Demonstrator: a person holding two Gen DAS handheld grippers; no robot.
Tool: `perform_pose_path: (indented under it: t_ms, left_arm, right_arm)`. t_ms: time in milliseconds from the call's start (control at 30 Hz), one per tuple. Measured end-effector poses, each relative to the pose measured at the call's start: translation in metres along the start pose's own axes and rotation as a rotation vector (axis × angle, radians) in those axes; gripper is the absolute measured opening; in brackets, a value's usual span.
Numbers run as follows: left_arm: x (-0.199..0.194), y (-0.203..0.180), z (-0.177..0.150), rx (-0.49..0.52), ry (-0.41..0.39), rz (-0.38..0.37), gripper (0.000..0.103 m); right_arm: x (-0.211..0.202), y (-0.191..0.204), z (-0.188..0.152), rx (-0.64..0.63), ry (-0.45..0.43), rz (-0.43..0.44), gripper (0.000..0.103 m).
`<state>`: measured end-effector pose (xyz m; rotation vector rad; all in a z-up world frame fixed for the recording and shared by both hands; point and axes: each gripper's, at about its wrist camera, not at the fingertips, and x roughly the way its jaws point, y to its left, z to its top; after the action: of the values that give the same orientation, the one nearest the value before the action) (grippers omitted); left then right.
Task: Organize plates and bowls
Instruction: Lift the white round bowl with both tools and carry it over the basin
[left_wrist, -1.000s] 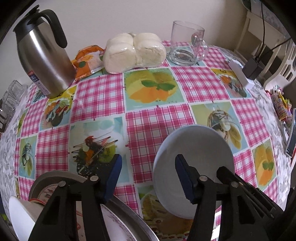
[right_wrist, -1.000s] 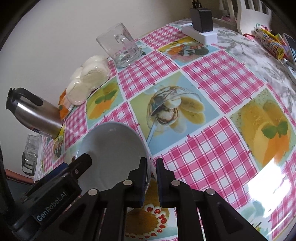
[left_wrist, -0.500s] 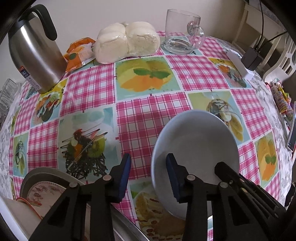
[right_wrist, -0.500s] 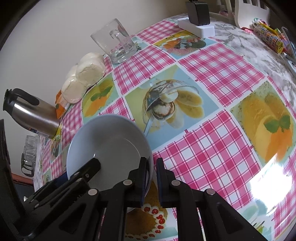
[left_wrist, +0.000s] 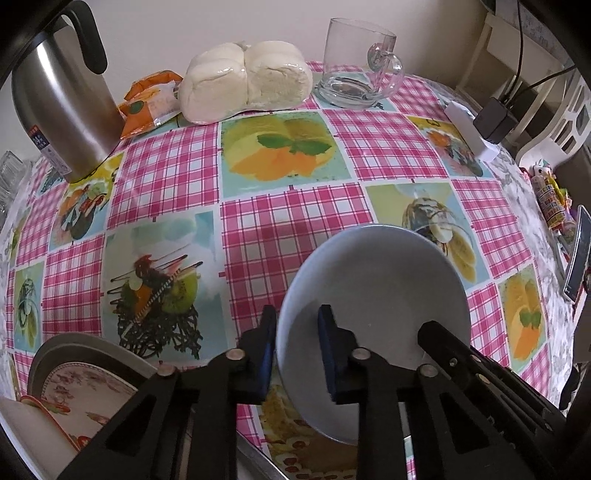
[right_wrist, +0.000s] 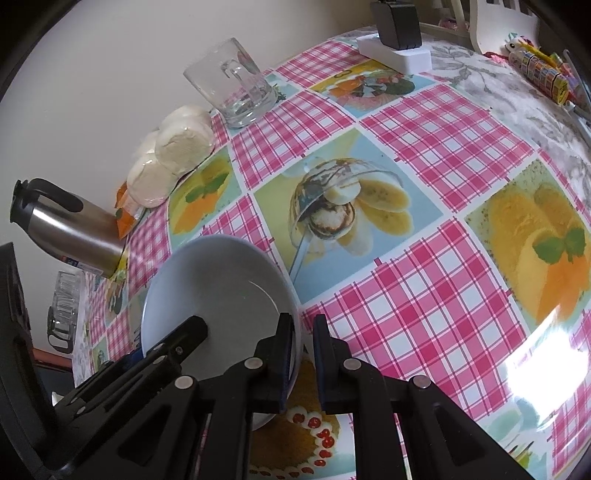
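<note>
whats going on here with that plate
A person with a gripper in each hand is holding a pale blue plate tilted above the checked tablecloth. The right gripper is shut on one side of its rim, and the left gripper is closing over the opposite edge. A stack of patterned dishes sits at the near left.

The bowl (left_wrist: 373, 284) between the tools looks like smooth, matt grey ceramic. The tablecloth (right_wrist: 424, 306) under it is glossy plastic. The jug (left_wrist: 62, 107) beyond is brushed metal.
</note>
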<state>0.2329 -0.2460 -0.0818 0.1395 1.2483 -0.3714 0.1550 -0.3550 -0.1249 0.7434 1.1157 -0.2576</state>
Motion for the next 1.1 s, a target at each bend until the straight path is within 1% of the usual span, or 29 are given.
perform_pose_path:
  t_ms: [100, 167, 333, 500, 633, 900, 1100]
  left_arm:
    - [-0.001, 0.0, 0.0, -0.007, 0.0, -0.013, 0.02]
    - [-0.001, 0.001, 0.0, -0.011, 0.004, -0.02, 0.02]
    - [-0.002, 0.0, 0.0, -0.02, 0.005, -0.033, 0.02]
    - [-0.01, -0.003, 0.0, -0.021, -0.013, -0.038, 0.02]
    - [-0.021, 0.0, 0.003, -0.032, -0.036, -0.052, 0.02]
    - [-0.07, 0.001, 0.011, -0.023, -0.151, -0.071, 0.02]
    - [-0.108, 0.001, 0.01, -0.013, -0.23, -0.088, 0.02]
  right_arm:
    - [-0.002, 0.001, 0.0, -0.01, -0.004, 0.004, 0.011]
    - [-0.003, 0.002, 0.001, -0.016, -0.009, 0.008, 0.009]
    - [-0.003, 0.001, 0.001, -0.015, -0.01, 0.01, 0.009]
    - [-0.005, 0.0, 0.001, -0.011, -0.003, 0.015, 0.009]
    - [-0.013, 0.002, 0.003, -0.01, -0.02, 0.04, 0.009]
    - [-0.052, 0.018, 0.009, -0.044, -0.111, 0.081, 0.009]
    - [-0.088, 0.031, 0.013, -0.065, -0.183, 0.113, 0.009]
